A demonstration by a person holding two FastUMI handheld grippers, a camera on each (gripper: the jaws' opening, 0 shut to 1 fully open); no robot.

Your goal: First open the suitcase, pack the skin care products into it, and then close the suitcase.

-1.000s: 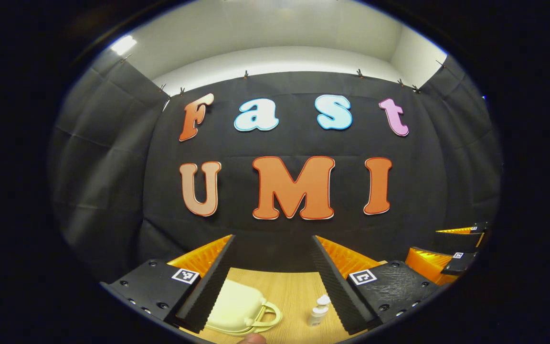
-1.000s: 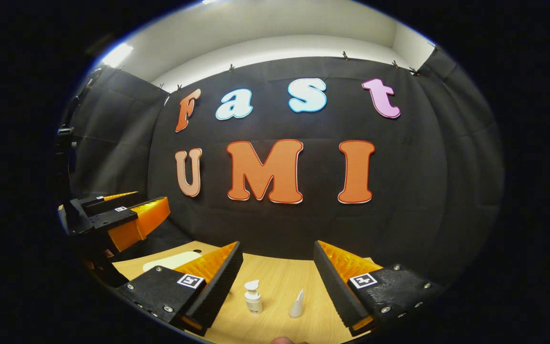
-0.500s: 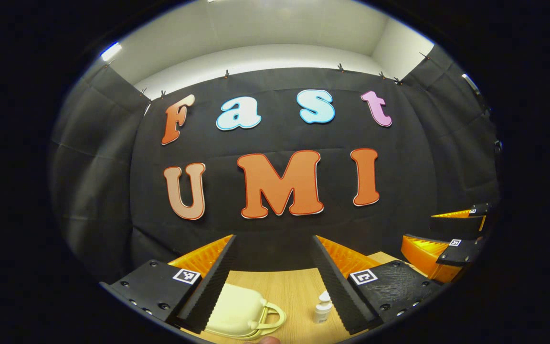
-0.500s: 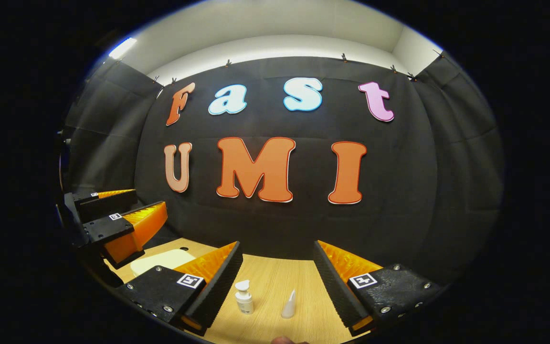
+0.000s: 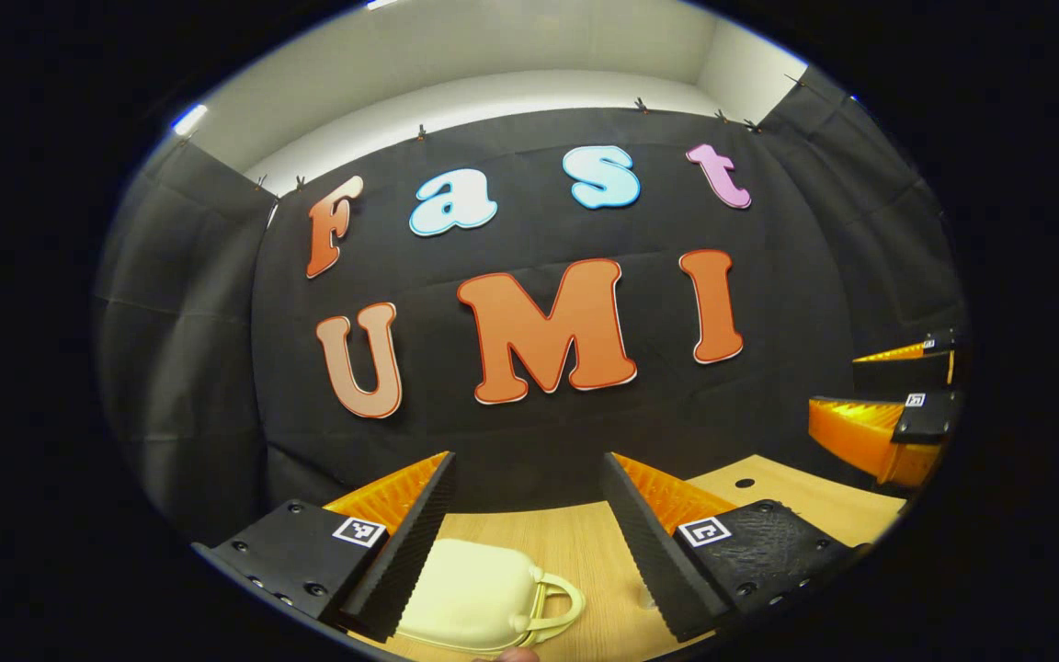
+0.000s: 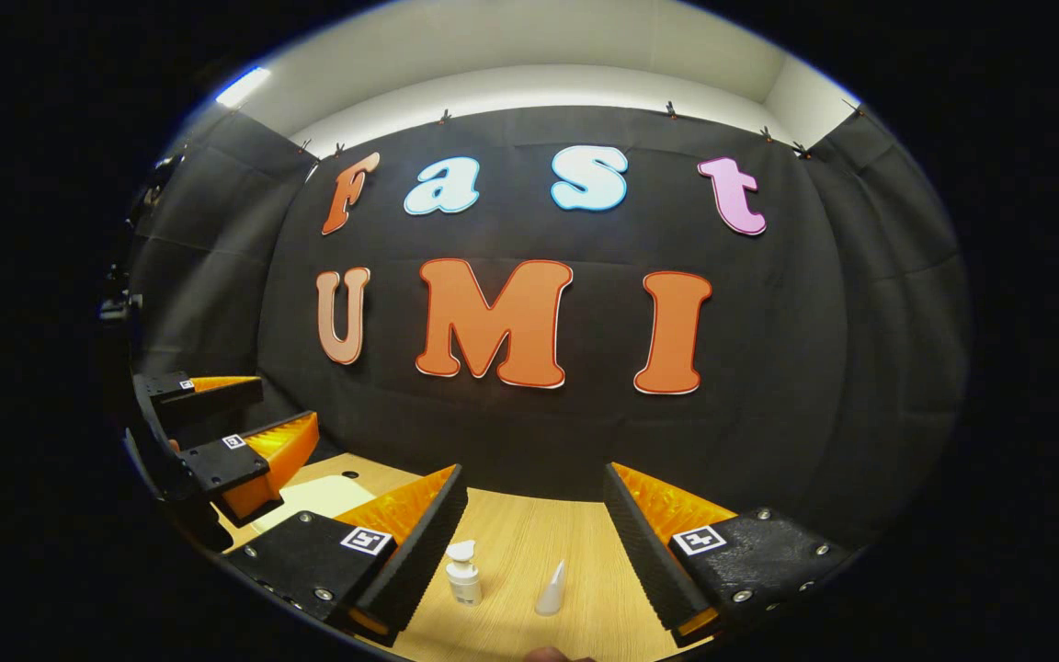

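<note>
A small pale yellow suitcase (image 5: 479, 598) with a looped handle lies shut on the wooden table (image 5: 585, 552), below and between the fingers of my left gripper (image 5: 529, 483), which is open and empty above it. In the right gripper view, a white pump bottle (image 6: 462, 575) and a white pointed tube (image 6: 551, 590) stand on the table (image 6: 529, 533) between the fingers of my open right gripper (image 6: 534, 496). The suitcase (image 6: 313, 498) shows to the left there, partly hidden. The left gripper (image 6: 249, 418) shows at the left edge, the right gripper (image 5: 870, 386) at the left gripper view's right edge, both open.
The black cloth wall (image 6: 529, 432) stands right behind the table. A small round hole (image 5: 744, 483) is in the tabletop at the far right. A fingertip (image 5: 518, 655) shows at the bottom edge of the left gripper view.
The left gripper has swung left and tilted; the suitcase now lies more between its fingers and the pump bottle has slipped behind its right finger. The right gripper has barely shifted.
</note>
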